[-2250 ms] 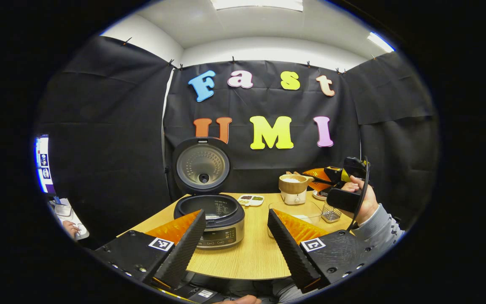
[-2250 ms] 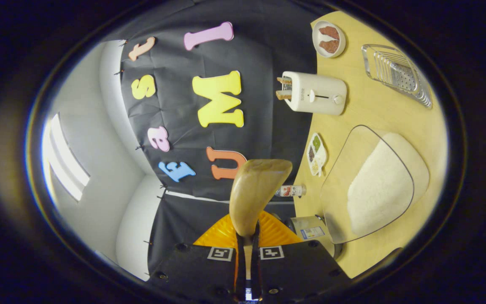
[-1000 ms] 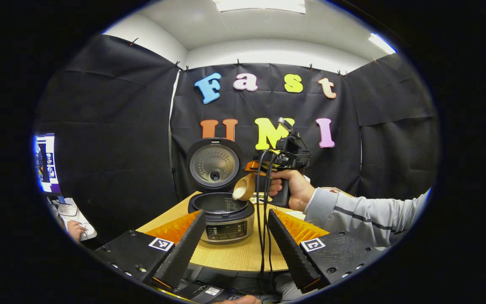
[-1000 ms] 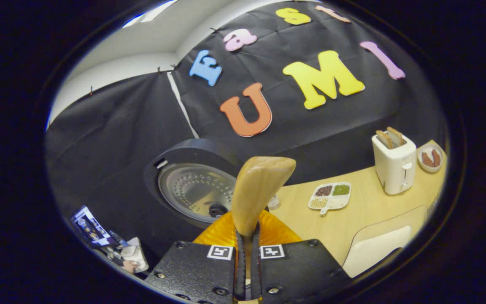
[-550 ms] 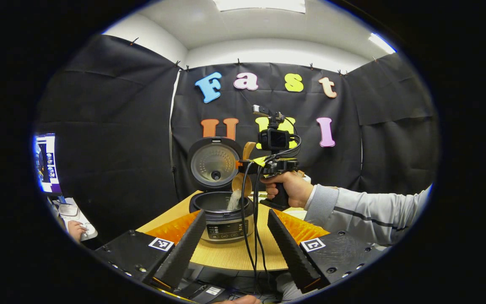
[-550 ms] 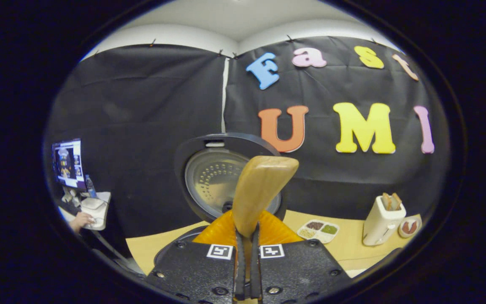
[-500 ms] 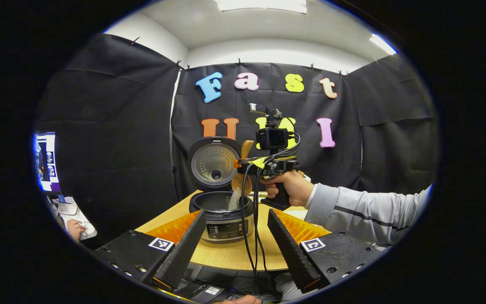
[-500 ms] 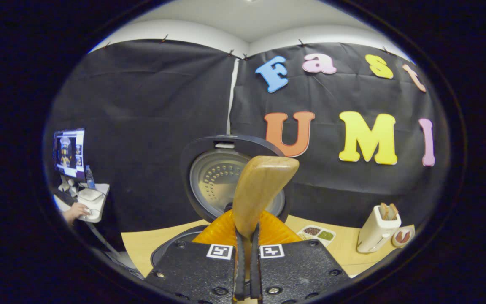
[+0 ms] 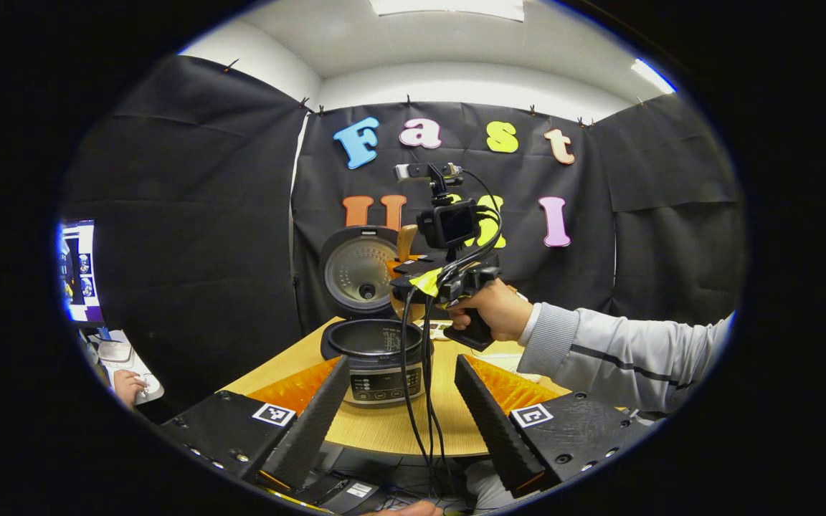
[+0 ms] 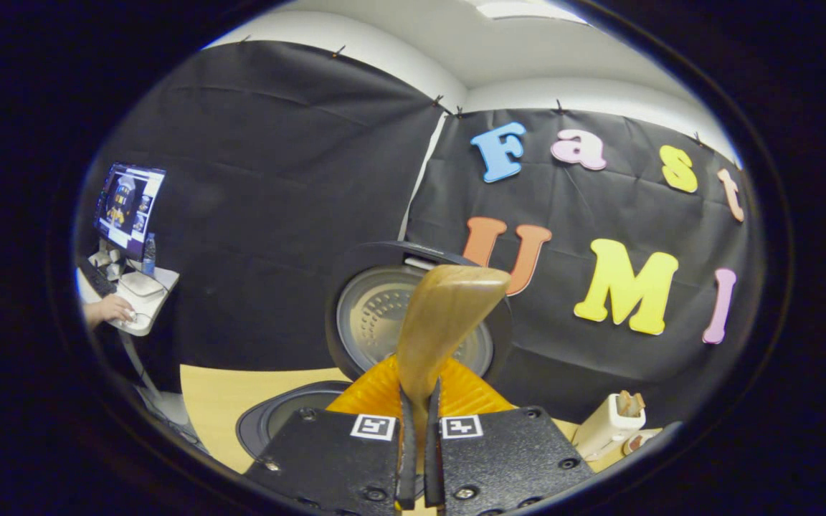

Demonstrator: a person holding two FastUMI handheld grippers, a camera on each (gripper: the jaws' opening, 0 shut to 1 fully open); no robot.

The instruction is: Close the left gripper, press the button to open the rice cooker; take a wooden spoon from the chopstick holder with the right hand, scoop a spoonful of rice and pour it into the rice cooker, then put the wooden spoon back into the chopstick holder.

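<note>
The rice cooker (image 9: 373, 358) stands on the table with its lid (image 9: 359, 271) raised. My left gripper (image 9: 400, 362) hangs open in front of it, low, with nothing between its fingers. Above the pot, a hand holds my right gripper (image 9: 406, 279), shut on the wooden spoon (image 9: 406, 242), whose handle end points up. In the right gripper view the spoon (image 10: 442, 322) juts forward from between the shut fingers (image 10: 407, 437), with the cooker's lid (image 10: 370, 315) behind it and the pot's rim (image 10: 277, 416) below left. The spoon's bowl is mostly hidden.
Cables (image 9: 420, 373) hang from the right gripper down past the table's front edge (image 9: 391, 430). A grey sleeve (image 9: 621, 351) reaches in from the right. A white toaster (image 10: 606, 426) stands at the table's right. A monitor (image 10: 126, 208) and another person's hand (image 10: 105, 309) are far left.
Rice streamed from the spoon into the cooker half a second ago; the stream has stopped. The right gripper has since risen and tilted above the pot. The left gripper stays open.
</note>
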